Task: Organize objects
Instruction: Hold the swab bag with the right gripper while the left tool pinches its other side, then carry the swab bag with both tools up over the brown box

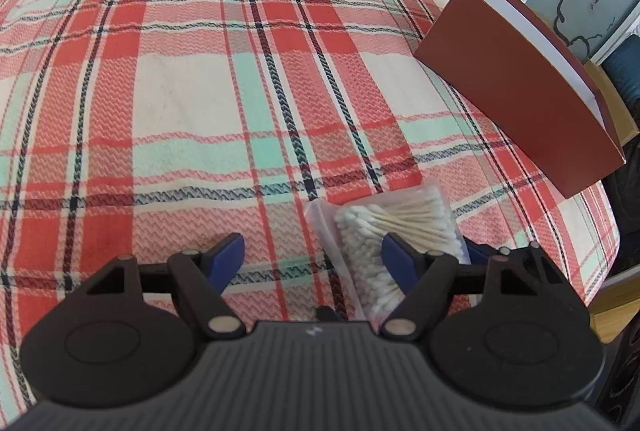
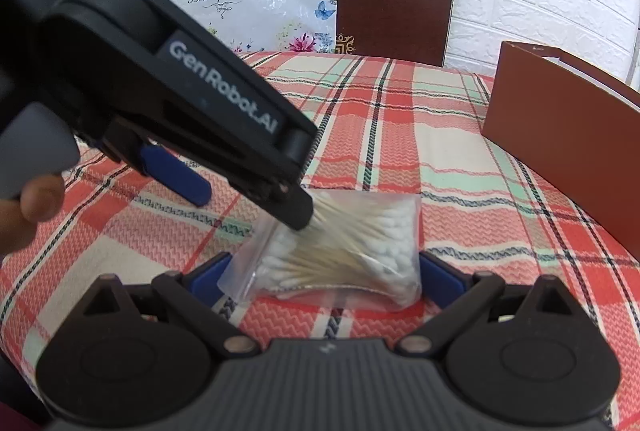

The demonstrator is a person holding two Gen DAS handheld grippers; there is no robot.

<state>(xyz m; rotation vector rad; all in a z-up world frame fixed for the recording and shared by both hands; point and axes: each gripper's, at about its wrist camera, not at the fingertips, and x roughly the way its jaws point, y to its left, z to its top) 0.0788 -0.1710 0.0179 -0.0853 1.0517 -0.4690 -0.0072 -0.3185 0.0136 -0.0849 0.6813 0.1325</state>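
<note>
A plaid cloth (image 2: 400, 135) is spread over the desk, with a brown box (image 2: 560, 127) stood at its right edge. "Beautiful Day" is printed on a floral sheet (image 2: 248, 3) behind the desk, legible only in the right wrist view, where "GenRobot.AI" is also read on the left gripper (image 2: 256, 191). That gripper is angled down from the upper left, one blue finger resting on a clear bag of cotton swabs (image 2: 340, 251). The bag lies on the cloth between the spread jaws of the right gripper (image 2: 326, 271). In the left wrist view the left gripper (image 1: 312, 255) is seen with jaws spread, the bag (image 1: 384, 243) lying by its right finger.
</note>
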